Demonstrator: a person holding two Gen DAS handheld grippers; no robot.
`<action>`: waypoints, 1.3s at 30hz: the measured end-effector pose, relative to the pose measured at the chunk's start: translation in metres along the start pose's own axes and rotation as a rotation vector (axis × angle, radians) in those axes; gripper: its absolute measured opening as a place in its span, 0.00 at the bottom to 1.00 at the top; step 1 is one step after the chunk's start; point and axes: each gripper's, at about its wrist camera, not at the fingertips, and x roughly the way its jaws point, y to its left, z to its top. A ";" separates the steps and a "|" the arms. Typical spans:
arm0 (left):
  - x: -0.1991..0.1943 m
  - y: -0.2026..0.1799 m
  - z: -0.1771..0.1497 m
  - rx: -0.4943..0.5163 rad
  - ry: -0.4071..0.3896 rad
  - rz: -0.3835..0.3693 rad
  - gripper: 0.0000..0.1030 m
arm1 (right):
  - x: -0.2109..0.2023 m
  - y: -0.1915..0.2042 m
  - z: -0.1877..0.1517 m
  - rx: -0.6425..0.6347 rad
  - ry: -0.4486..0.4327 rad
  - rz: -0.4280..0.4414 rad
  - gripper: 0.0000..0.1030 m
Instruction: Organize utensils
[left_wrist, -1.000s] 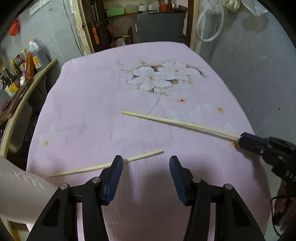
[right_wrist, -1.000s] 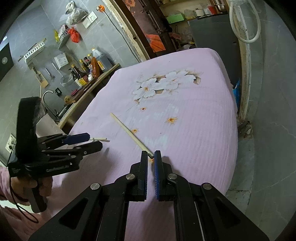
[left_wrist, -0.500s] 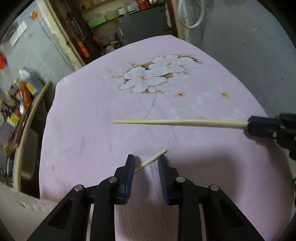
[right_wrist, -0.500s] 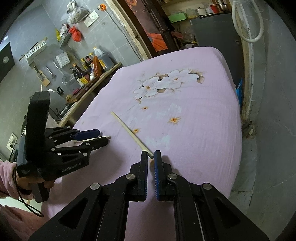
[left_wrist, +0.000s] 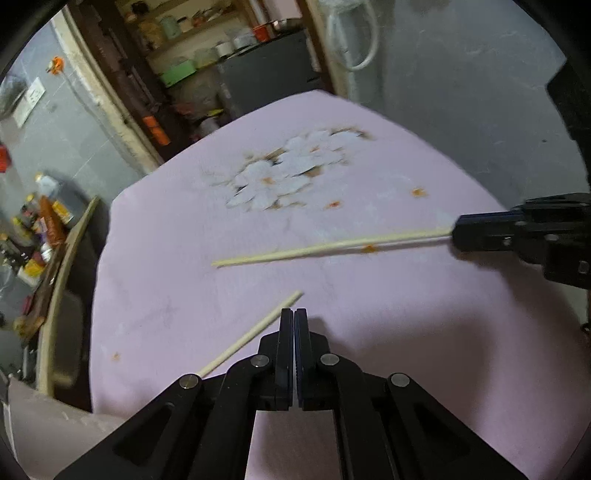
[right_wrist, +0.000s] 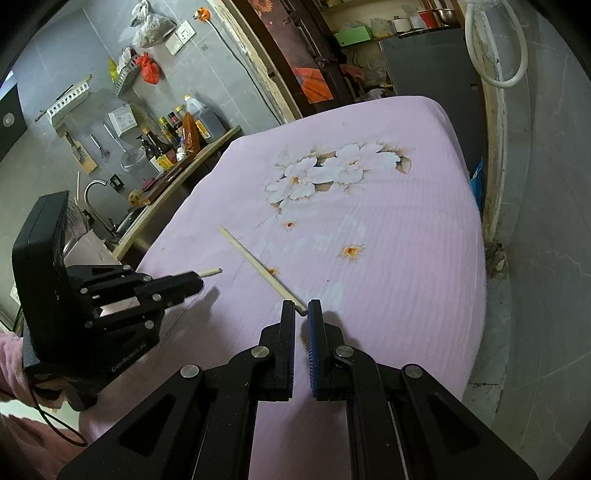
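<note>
The left hand-held gripper (left_wrist: 294, 325) has its fingers pressed together, and one chopstick (left_wrist: 255, 332) runs back from beside its tips and under its left finger; in the right wrist view the chopstick's end (right_wrist: 211, 272) sticks out just past those tips, so the grip looks made, though the contact itself is hidden. The right hand-held gripper (right_wrist: 301, 314) stands with a narrow gap between its fingers, the near end of the second chopstick (right_wrist: 258, 264) lying in that gap; whether the pads are pinching it cannot be told from its own camera, but the left wrist view shows that chopstick (left_wrist: 332, 247) running straight into the closed-looking tips (left_wrist: 458, 236). Both chopsticks lie low over the pink flowered cloth (right_wrist: 388, 229) covering the counter, well apart from each other. Judged step: each stick is taken at one end, ready to be lifted and paired. The next move calls for raising both without letting either pivot in so short a hold, then bringing them side by side. A holder for them is not clearly in view. Faint lettering on the left gripper's body (right_wrist: 129, 360) is too small to read; bottle labels (right_wrist: 201, 127) by the wall are likewise illegible.
</note>
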 end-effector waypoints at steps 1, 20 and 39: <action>0.005 0.003 0.000 -0.016 0.024 0.012 0.03 | 0.001 0.001 0.001 -0.001 0.001 -0.001 0.06; 0.024 0.013 0.013 0.016 0.054 -0.031 0.20 | 0.049 0.007 0.040 -0.061 0.079 0.072 0.06; 0.013 0.004 0.015 0.077 0.052 -0.028 0.11 | 0.021 0.005 0.039 -0.049 0.014 0.091 0.06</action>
